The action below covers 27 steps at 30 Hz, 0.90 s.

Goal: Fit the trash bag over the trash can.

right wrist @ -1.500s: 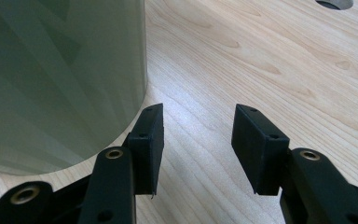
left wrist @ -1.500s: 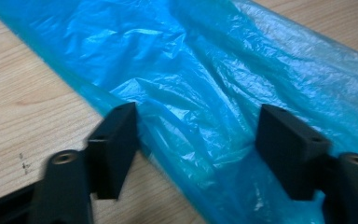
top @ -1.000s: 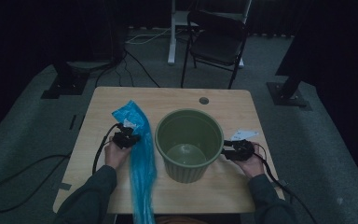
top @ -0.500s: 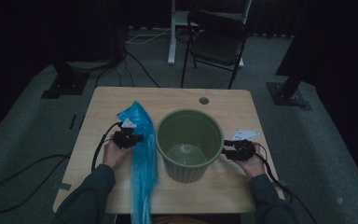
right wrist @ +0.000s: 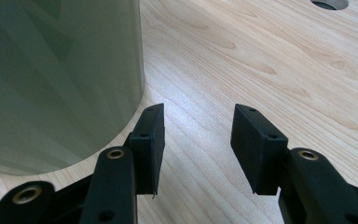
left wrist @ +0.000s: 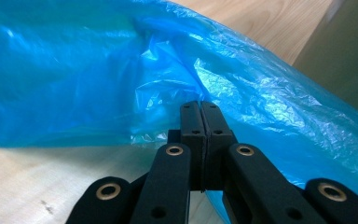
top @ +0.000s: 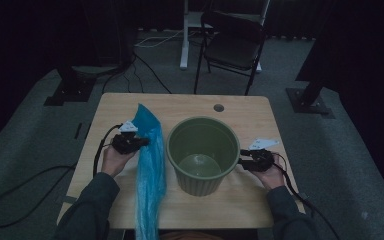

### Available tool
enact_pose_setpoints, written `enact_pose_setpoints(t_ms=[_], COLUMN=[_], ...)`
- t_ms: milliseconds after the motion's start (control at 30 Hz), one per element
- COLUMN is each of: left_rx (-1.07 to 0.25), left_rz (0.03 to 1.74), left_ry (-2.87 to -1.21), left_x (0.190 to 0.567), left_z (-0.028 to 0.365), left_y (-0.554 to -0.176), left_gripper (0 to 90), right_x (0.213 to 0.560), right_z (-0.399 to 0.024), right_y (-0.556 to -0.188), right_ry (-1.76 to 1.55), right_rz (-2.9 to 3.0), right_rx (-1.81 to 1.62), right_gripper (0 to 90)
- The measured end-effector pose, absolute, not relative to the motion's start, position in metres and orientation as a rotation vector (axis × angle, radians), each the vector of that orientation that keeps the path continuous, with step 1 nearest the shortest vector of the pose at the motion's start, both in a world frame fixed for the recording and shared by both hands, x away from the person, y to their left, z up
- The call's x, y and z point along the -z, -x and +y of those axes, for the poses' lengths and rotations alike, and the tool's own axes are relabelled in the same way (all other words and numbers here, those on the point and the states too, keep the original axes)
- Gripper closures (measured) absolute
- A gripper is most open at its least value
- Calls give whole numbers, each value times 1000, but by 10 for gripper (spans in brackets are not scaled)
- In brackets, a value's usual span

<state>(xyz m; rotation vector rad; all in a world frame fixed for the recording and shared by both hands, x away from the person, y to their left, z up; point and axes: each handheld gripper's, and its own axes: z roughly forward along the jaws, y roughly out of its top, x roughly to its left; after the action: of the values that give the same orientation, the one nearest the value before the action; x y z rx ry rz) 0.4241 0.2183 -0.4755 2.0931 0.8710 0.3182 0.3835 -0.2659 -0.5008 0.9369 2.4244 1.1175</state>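
A long blue plastic bag (top: 149, 165) lies along the table's left half, its far end raised and its near end hanging over the front edge. My left gripper (top: 139, 143) is shut on the bag's upper part; in the left gripper view the jaws are pressed together on the crinkled blue film (left wrist: 242, 93). A green ribbed bin (top: 203, 154) stands upright and empty at the table's middle. My right gripper (top: 243, 160) rests beside the bin's right wall, open, with bare wood between its jaws (right wrist: 196, 144) and the bin wall (right wrist: 51, 79) just to their left.
The wooden table (top: 255, 200) has a round cable hole (top: 218, 107) near its far edge. Behind the table stand a dark folding chair (top: 232, 47) and stand bases on the grey floor. Cables trail off the table's left side.
My left gripper has lifted, and the bag's upper end has risen and shifted slightly toward the bin. The right gripper and the bin have stayed put.
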Motion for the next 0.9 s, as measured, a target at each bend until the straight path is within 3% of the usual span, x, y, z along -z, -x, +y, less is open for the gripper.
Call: enact_pose_setpoints(t_ms=[433, 900], left_rx=[-317, -263], left_rz=[680, 556], left_ry=[-2077, -2031], left_x=[424, 393], left_z=[219, 223], left_y=[-415, -404], left_gripper=[898, 898], right_x=[500, 499], right_z=[-267, -264], right_y=[-385, -384], right_ry=[-937, -917], right_rz=[2423, 2435], right_rx=[-1124, -1139], right_gripper=[541, 542])
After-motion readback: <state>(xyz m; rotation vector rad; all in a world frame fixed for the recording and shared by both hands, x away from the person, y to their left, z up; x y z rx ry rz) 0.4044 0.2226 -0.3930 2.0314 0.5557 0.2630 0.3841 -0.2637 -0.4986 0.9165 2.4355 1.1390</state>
